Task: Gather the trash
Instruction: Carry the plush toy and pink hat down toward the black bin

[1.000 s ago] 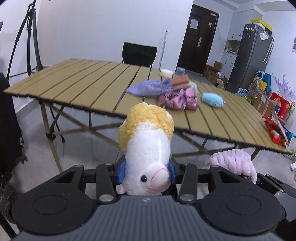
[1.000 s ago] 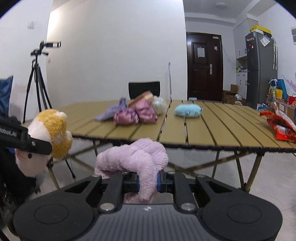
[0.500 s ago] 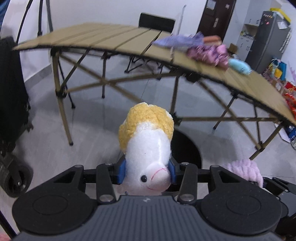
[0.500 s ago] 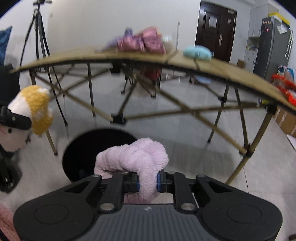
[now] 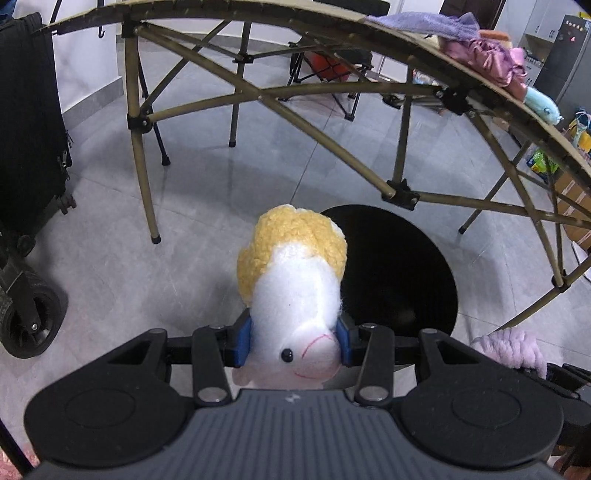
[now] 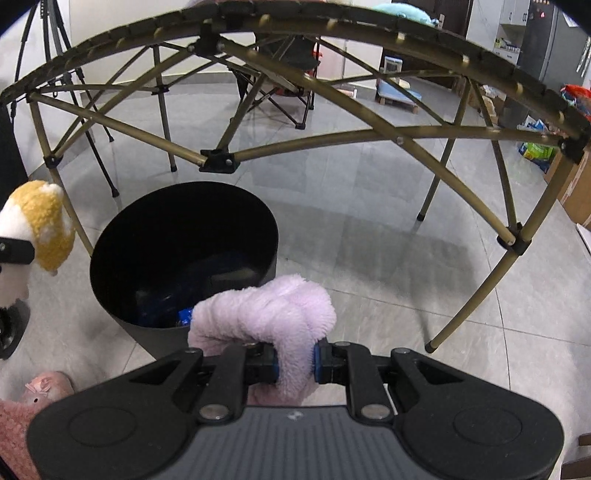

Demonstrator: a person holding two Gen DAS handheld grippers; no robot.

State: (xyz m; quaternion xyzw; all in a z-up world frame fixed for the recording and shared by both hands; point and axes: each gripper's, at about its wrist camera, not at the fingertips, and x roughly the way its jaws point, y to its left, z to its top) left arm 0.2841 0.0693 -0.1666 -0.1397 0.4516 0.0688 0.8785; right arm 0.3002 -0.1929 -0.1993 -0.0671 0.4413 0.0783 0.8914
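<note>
My left gripper point(image 5: 293, 341) is shut on a white plush toy with a yellow woolly top point(image 5: 295, 280), its blue pads pressing both sides of the toy's body. My right gripper point(image 6: 295, 360) is shut on a fluffy pink plush point(image 6: 264, 314). A round black bin point(image 6: 184, 254) stands on the grey floor under the table's front edge, with some blue items at its bottom. The white plush point(image 6: 35, 225) hangs left of the bin point(image 5: 395, 269); the pink plush point(image 5: 511, 345) hangs over the bin's near right rim.
A slatted folding table point(image 5: 399, 35) with crossed legs point(image 6: 218, 160) arches overhead, bearing purple cloths point(image 5: 484, 55) and a light blue plush point(image 5: 541, 105). A black wheeled case point(image 5: 31, 122) stands left. A folding chair point(image 6: 284, 66) sits behind the table. A pink slipper point(image 6: 40, 387) shows at bottom left.
Both grippers have sunk from table height to below the tabletop and tipped downward, still holding their plush toys. The black bin has come into view and grown closer.
</note>
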